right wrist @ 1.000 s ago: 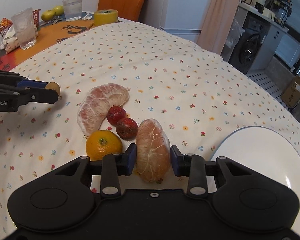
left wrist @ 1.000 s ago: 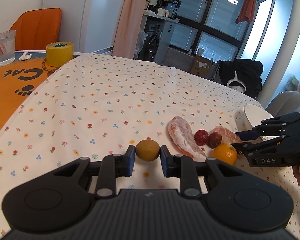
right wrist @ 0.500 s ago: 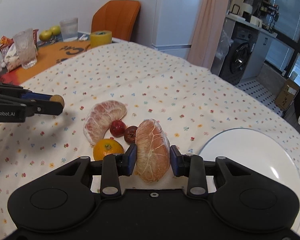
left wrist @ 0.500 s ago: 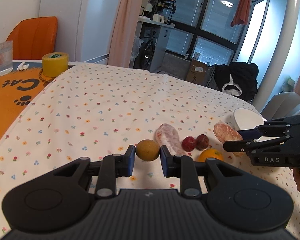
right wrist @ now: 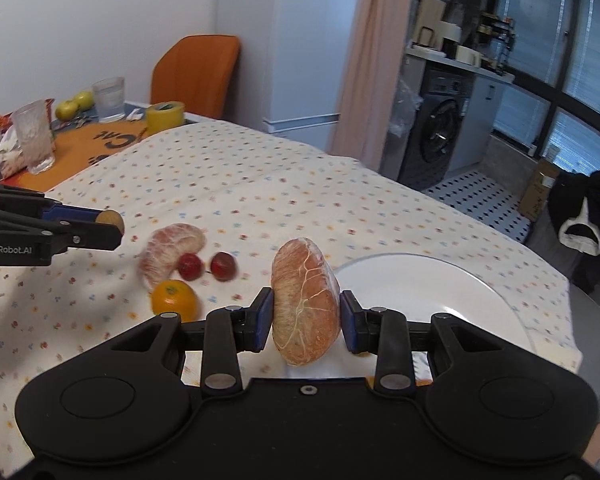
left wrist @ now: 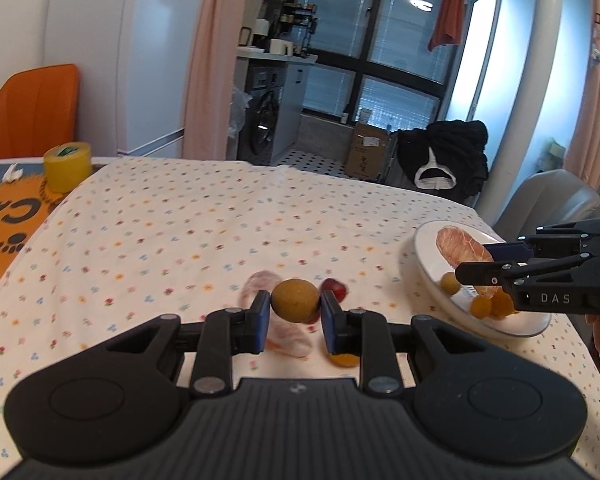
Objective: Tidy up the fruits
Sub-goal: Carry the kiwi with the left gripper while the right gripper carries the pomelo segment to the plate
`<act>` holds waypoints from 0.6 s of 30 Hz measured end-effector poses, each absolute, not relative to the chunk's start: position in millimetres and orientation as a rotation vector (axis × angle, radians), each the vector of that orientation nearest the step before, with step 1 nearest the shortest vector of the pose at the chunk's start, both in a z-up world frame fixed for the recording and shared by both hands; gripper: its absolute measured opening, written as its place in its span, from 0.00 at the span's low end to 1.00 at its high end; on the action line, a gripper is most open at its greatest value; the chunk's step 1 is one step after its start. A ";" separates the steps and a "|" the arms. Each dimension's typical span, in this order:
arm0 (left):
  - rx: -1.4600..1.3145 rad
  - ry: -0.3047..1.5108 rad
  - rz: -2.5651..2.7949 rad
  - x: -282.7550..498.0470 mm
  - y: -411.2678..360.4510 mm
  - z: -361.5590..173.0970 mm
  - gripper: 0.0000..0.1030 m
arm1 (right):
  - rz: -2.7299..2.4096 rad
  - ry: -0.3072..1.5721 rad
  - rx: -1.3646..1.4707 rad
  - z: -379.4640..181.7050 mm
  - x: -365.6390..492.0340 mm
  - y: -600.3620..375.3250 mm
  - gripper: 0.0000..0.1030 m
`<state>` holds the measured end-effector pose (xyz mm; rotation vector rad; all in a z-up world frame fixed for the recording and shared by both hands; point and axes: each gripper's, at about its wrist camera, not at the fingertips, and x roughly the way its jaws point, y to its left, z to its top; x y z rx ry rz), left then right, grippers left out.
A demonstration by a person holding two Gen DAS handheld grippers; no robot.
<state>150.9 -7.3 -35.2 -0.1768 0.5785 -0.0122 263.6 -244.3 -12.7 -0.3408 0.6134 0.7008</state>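
Both fruits have come up off the counter (right wrist: 284,184) since a second ago: the right hand-held gripper (right wrist: 306,314), clamped on the peeled pomelo segment (right wrist: 304,300), has lifted it from the cloth and carried it toward the white plate (right wrist: 440,280), and the left hand-held gripper (left wrist: 294,314), clamped on the small brown round fruit (left wrist: 295,300), has raised its load too — so the sorting looks to be at the carry stage, with a set-down on the plate the likely next step for the right side.

In the right wrist view the plate lies just ahead and to the right of the right hand-held gripper, and the part that shows is bare. In the left wrist view the segment hangs over the plate; the orange shapes on its glaze look like reflections, though I cannot be sure.

Ahead and to the left of the right hand-held gripper, on the cloth, remain a second pomelo segment (right wrist: 172,246), an orange (right wrist: 174,296) just beside it, and two small red fruits (right wrist: 206,266) between them and the lifted segment.
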 end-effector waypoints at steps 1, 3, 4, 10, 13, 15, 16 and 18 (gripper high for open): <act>-0.173 0.577 -0.016 152.1 -11.1 -33.9 0.25 | 0.692 0.612 -0.337 -12.4 264.2 -249.2 0.32; -0.168 0.573 -0.026 154.9 -18.0 -31.5 0.25 | 0.677 0.610 -0.326 -11.9 266.8 -258.3 0.32; -0.163 0.572 -0.031 156.7 -21.7 -30.4 0.25 | 0.669 0.609 -0.319 -11.8 267.8 -262.9 0.32; -0.130 0.570 -0.067 167.5 -41.0 -24.1 0.25 | 0.614 0.605 -0.279 -11.8 277.3 -288.9 0.32; -0.117 0.571 -0.083 173.5 -50.1 -22.5 0.25 | 0.590 0.601 -0.253 -12.9 282.3 -302.4 0.32; -0.106 0.572 -0.093 178.0 -57.7 -21.5 0.25 | 0.571 0.600 -0.238 -14.2 285.9 -310.4 0.32; -0.102 0.573 -0.098 180.2 -61.3 -21.1 0.25 | 0.559 0.598 -0.236 -15.2 286.7 -314.1 0.32; -0.093 0.574 -0.110 183.9 -67.2 -20.9 0.25 | 0.541 0.594 -0.234 -16.9 288.6 -320.5 0.32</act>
